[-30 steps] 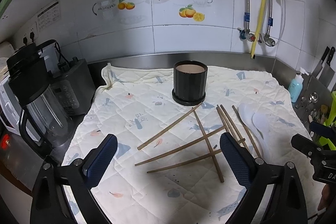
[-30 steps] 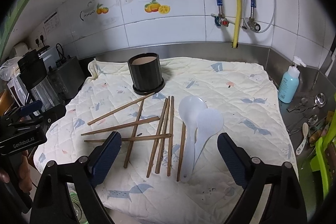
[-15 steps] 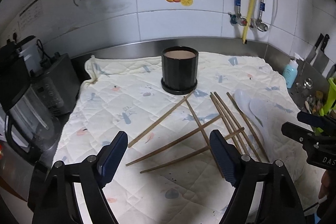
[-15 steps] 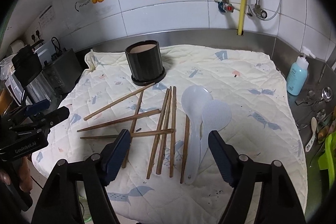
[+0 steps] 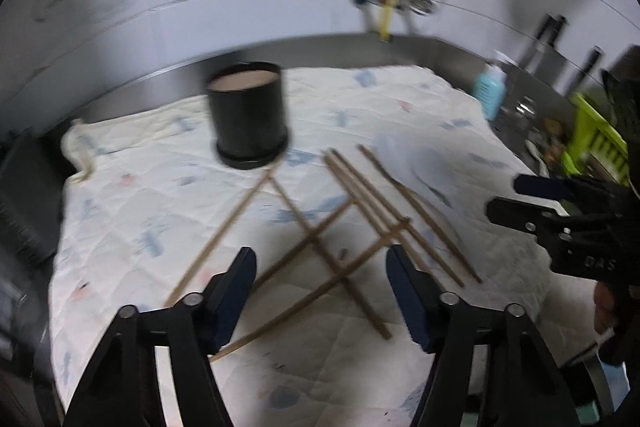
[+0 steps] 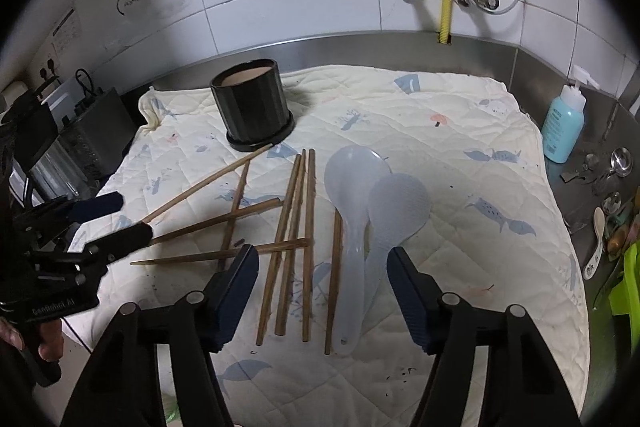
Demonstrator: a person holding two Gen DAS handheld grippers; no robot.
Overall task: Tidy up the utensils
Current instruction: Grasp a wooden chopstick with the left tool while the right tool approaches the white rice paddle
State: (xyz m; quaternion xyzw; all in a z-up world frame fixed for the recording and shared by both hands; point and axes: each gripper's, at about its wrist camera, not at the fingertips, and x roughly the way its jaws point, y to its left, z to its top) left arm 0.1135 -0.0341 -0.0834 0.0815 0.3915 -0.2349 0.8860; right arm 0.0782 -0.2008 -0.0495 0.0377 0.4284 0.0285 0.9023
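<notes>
On the quilted mat, the crossed chopsticks at left point toward two o'clock; the straighter chopstick bundle and two white rice paddles run six to twelve. A black holder stands at eleven o'clock. The left view is blurred; only the right shows the paddles clearly. The left gripper and right gripper have just been closing, jaws still apart, gripping nothing.

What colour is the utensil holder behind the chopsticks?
Black utensil holder, with a pale pinkish-tan inside; clearest in the right wrist view.

Brown chopsticks and two white spoons lie scattered before the upright black holder.
</notes>
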